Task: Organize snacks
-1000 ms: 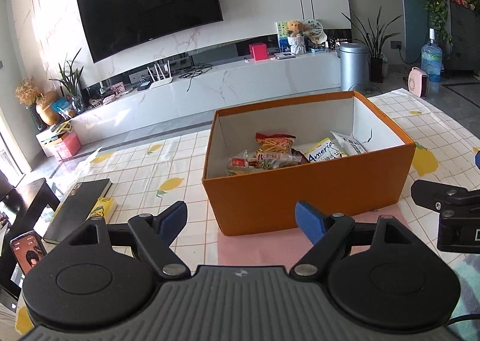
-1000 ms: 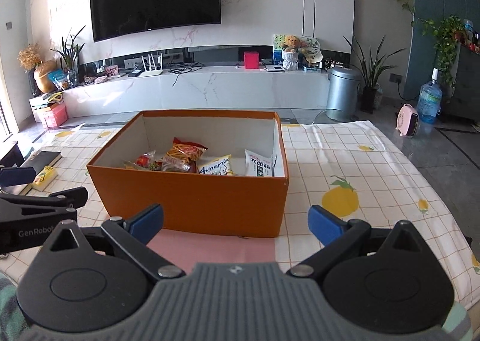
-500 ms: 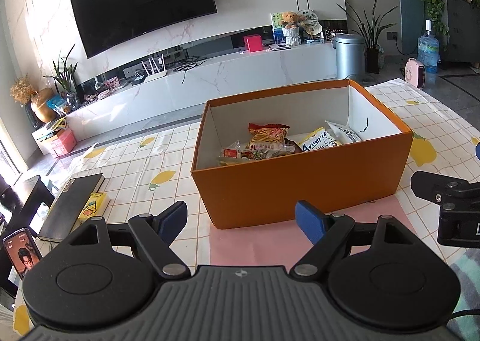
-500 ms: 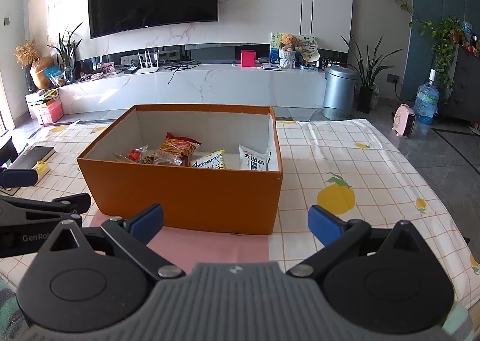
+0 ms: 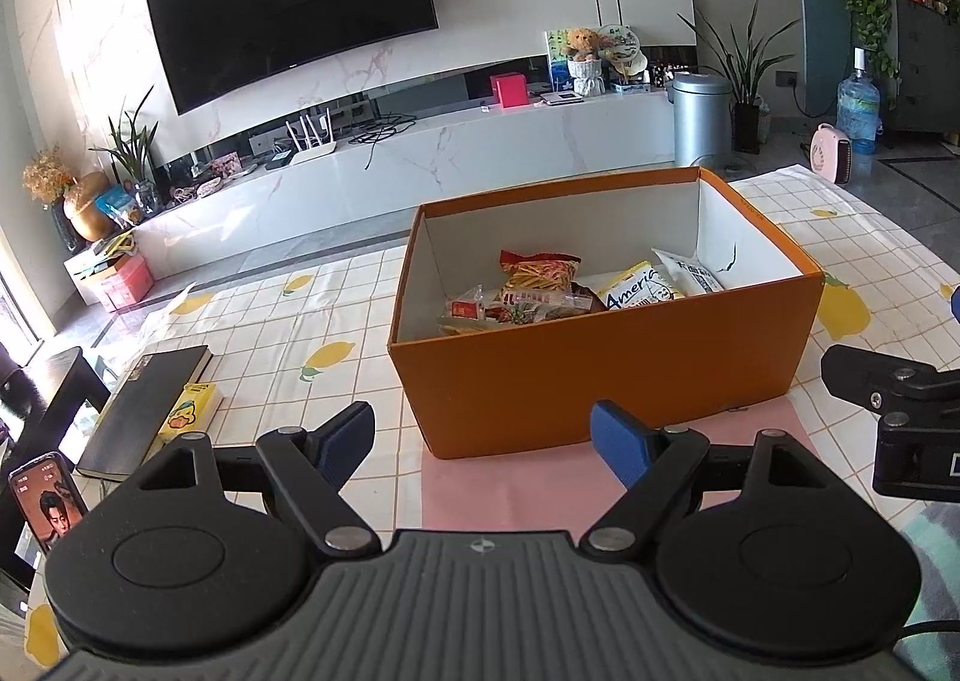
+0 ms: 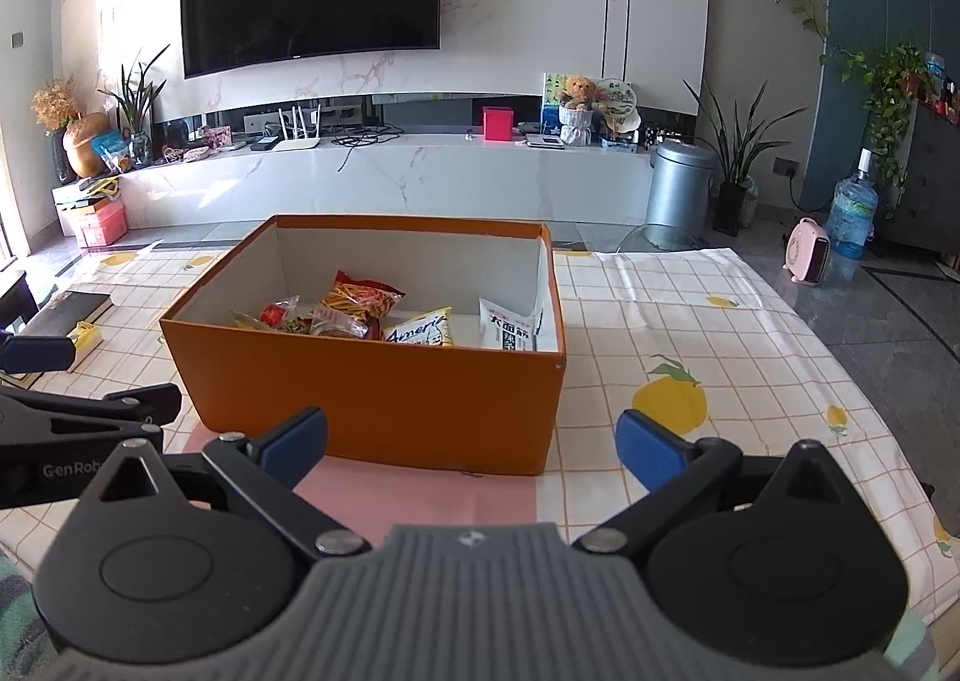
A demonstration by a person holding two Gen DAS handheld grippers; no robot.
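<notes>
Nearest to me, my left hand-held gripper (image 5: 483, 438) has its blue pads spread wide with nothing between them, and my right hand-held gripper (image 6: 471, 441) is just as wide and just as empty. Both hang short of the orange box (image 5: 606, 375), on its near side, apart from it.

The orange box is my landmark. It stands open on the counter (image 6: 720, 333), its near edge on a pink mat (image 5: 540, 483) that runs out toward me. Well to the left of the box lie a dark notebook (image 5: 150, 399) and a small yellow carton (image 5: 189, 414), touching each other; a phone (image 5: 45, 501) is propped nearer me on that side.

Inside the box sit the snacks: a red-and-yellow chip bag (image 6: 360, 297) toward the middle, clear-wrapped packets (image 6: 282, 318) left of it, a yellow-and-white "Americ…" pack (image 6: 420, 333) right of it, and a white pouch (image 6: 510, 330) leaning near the right wall.

I see no snacks outside the box, so I judge the gathering done or nearly so. The yellow carton may or may not be a snack; I cannot tell. If it is, my left gripper's next move is a reach left of the box to it, closing across its narrow sides without catching the notebook. Otherwise, straightening the packs inside calls for coming in over the near wall.
</notes>
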